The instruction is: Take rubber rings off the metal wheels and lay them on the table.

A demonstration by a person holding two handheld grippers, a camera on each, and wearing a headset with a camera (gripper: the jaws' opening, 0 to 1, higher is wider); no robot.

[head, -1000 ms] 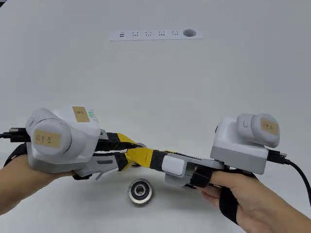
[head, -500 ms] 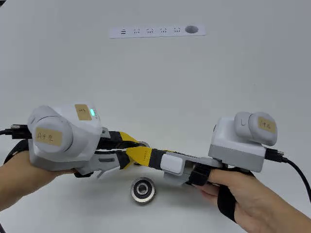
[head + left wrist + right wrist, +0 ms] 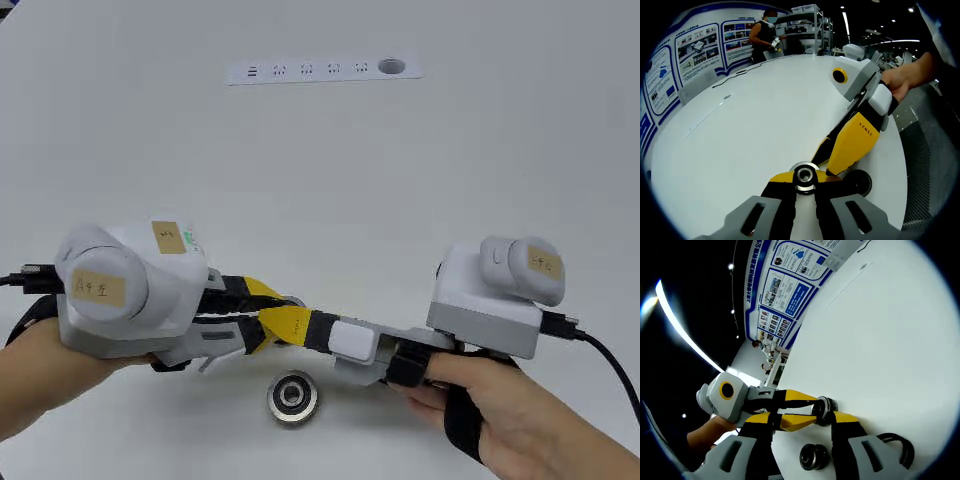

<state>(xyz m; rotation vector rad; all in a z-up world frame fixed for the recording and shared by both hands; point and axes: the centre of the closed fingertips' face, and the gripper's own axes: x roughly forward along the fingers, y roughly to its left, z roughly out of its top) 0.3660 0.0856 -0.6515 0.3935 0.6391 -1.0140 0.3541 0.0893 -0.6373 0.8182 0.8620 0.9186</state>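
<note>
Left gripper [image 3: 804, 187] jaws closed tight on wheel [image 3: 805, 175], held above table [image 3: 330, 180]. Right gripper [image 3: 822, 419] jaws narrowly apart, pinching the same wheel from the opposite side. Second wheel [image 3: 292, 396] lies on the table just below.

Industrial lab: blue-and-white wall posters [image 3: 695, 50], metal storage shelves [image 3: 807, 20] and ceiling strip lights [image 3: 846, 22] far beyond the fingers [image 3: 780, 179] of the left gripper [image 3: 805, 176].

My left gripper [image 3: 805, 180] and right gripper [image 3: 821, 416] white and grey, jaws yellow and black, beige labels [image 3: 168, 236], held wheel [image 3: 805, 175] and lying wheel [image 3: 292, 396] silver, table [image 3: 330, 180] white.
</note>
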